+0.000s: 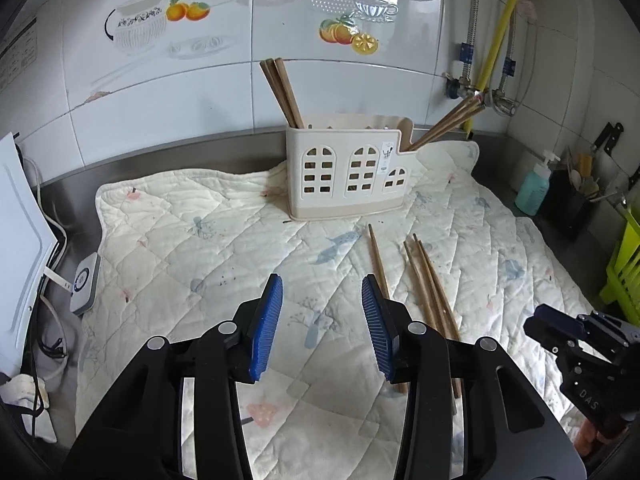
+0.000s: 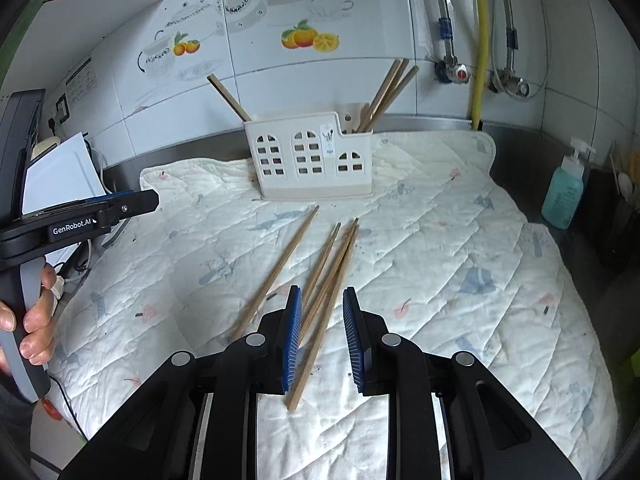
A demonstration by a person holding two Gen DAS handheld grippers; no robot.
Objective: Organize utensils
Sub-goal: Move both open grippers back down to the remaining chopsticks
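Note:
A cream utensil holder [image 1: 345, 172] with arched cut-outs stands at the back of a quilted mat [image 1: 224, 240]; it also shows in the right wrist view [image 2: 312, 160]. Wooden chopsticks stand in its left and right compartments. Several loose chopsticks [image 2: 320, 276] lie on the mat in front of it, also seen in the left wrist view [image 1: 430, 292]. My left gripper [image 1: 322, 328] is open and empty above the mat, left of the loose chopsticks. My right gripper [image 2: 322, 336] is open, its blue pads either side of the near ends of the chopsticks.
A teal soap bottle [image 2: 564, 196] stands at the right by a dark utensil pot [image 1: 572, 200]. Pipes and a yellow hose [image 1: 496, 44] run down the tiled wall. A white box [image 1: 20, 248] and cables sit at the left edge.

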